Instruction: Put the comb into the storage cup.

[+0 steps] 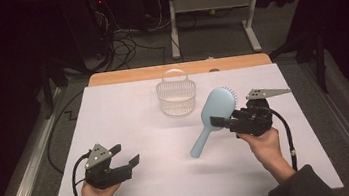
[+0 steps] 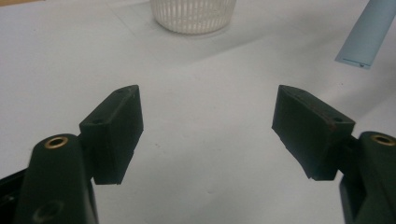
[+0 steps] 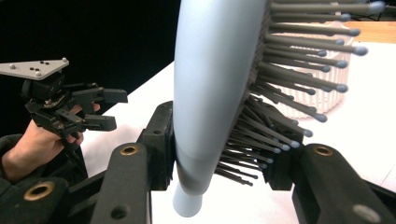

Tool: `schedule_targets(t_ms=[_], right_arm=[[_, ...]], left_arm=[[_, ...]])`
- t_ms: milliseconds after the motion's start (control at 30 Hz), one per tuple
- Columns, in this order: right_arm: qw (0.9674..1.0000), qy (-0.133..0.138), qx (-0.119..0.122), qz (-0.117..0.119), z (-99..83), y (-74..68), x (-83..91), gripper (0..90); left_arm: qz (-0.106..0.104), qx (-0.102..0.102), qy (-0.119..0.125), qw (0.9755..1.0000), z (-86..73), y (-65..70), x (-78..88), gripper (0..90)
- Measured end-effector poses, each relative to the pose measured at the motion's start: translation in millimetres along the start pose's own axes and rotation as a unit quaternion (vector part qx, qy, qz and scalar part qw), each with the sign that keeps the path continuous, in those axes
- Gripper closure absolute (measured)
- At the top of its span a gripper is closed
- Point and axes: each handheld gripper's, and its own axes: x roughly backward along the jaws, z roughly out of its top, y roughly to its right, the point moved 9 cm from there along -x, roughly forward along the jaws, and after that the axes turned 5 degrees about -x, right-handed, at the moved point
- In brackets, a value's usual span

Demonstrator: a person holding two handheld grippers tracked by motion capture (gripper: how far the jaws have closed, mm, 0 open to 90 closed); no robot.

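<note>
We've got the hairbrush [image 1: 213,117] pinched in the right claw [image 1: 219,121], jaws pressed on the base of its head, back and bristle side. It's lifted off the counter [image 1: 131,128]; long axis runs diagonal, handle hanging down-left twd us, head up nr the white basket [image 1: 177,93]. Basket sits just beyond and left of the brush head, so we'd judge a short carry that way. Left claw [image 1: 125,156] is spread w/ nothing in it, well apart at the near left. White sheet on the counter, dark room, cables on the floor behind.
</note>
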Motion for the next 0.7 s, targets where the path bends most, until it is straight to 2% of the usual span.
schedule_targets(t_ms=[67, 100, 133, 300, 700], right_arm=[[1.0, 0.0, 0.001, -0.001, 1.3, 0.6, -0.9, 54.6], [1.0, 0.0, 0.0, -0.001, 2.1, 0.9, -1.3, 54.6], [1.0, 0.0, -0.001, -0.001, 2.8, 1.1, -1.7, 54.6], [1.0, 0.0, -0.001, -0.003, 9.1, 3.4, -3.2, 54.6], [0.9998, 0.003, 0.007, -0.016, 37.7, 7.1, -7.9, 54.6]], left_arm=[[-0.001, 0.001, 0.0, 1.0, -0.1, -0.2, -0.1, 23.7], [-0.001, 0.003, -0.002, 1.0, -0.5, -0.7, -1.0, 16.1], [-0.004, 0.006, -0.004, 1.0, -1.2, -0.9, -1.4, 13.0], [-0.001, 0.003, -0.007, 1.0, -2.4, -1.8, -1.3, 13.0], [0.001, 0.008, -0.01, 0.9999, -5.3, -4.7, 0.2, 13.0]])
